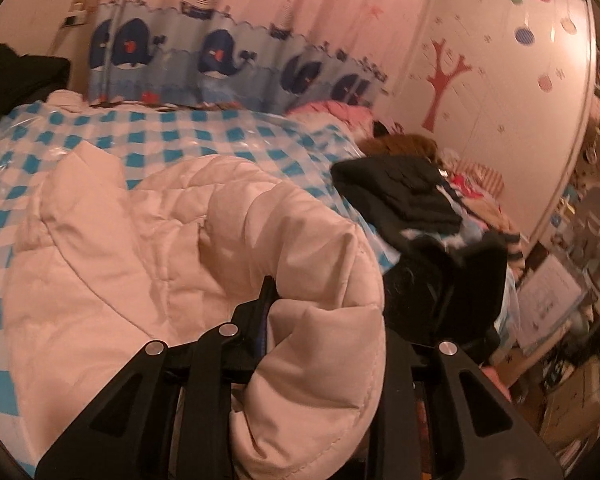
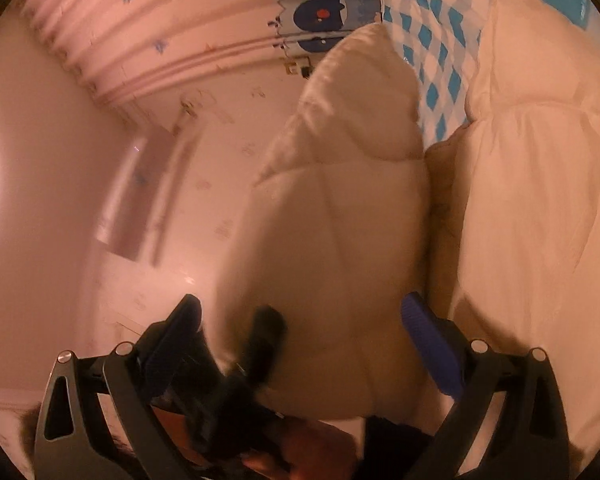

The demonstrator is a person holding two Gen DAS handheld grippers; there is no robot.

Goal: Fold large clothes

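A cream quilted puffer jacket (image 1: 140, 248) lies spread over the blue-and-white checked bed cover (image 1: 204, 132). In the left wrist view my left gripper (image 1: 328, 320) is shut on a thick rolled fold of it. One black finger (image 1: 266, 304) shows and the other is hidden behind the fabric. In the right wrist view a lifted part of the jacket (image 2: 332, 220) hangs between the wide-apart blue pads (image 2: 424, 340) of my right gripper (image 2: 304, 332), which is open. A black finger of the left gripper (image 2: 264, 336) and a hand (image 2: 304, 448) sit low in that gap.
Dark clothes (image 1: 400, 192) and a black furry garment (image 1: 468, 280) are piled on the bed's right side. Another black garment (image 1: 16, 76) lies far left. A whale-print curtain (image 1: 220, 60) hangs behind the bed. A cluttered floor (image 1: 560, 360) lies beyond the right edge.
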